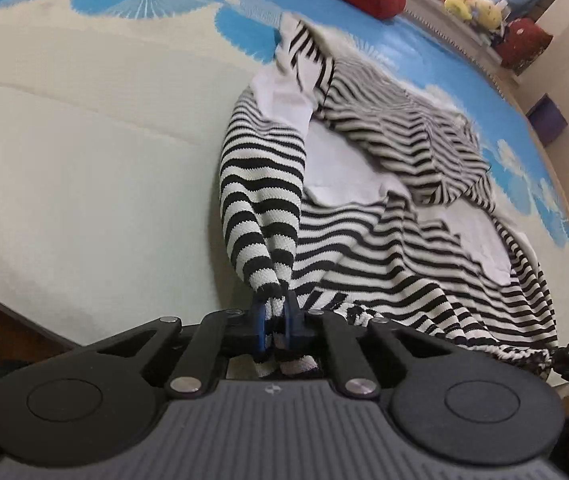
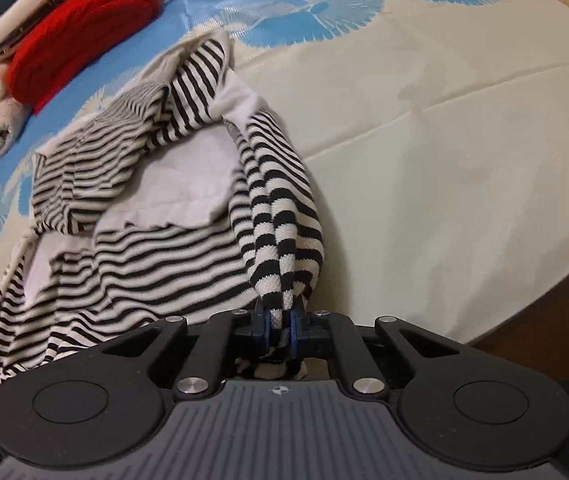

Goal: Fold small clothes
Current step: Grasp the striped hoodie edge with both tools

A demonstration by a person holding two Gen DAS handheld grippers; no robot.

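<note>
Left gripper (image 1: 275, 316) and right gripper (image 2: 280, 322): each is clenched on a bunched edge of the black-and-white striped knit garment (image 1: 384, 216), whose gripped ends vanish between the blue pads. The garment lies rumpled on the cream-and-blue floral bedspread (image 1: 84, 160), spreading toward 1 o'clock in the left view and 10 o'clock in the right, white lining exposed. A folded red garment (image 2: 80, 32) at 11 o'clock is partly cut off.
</note>
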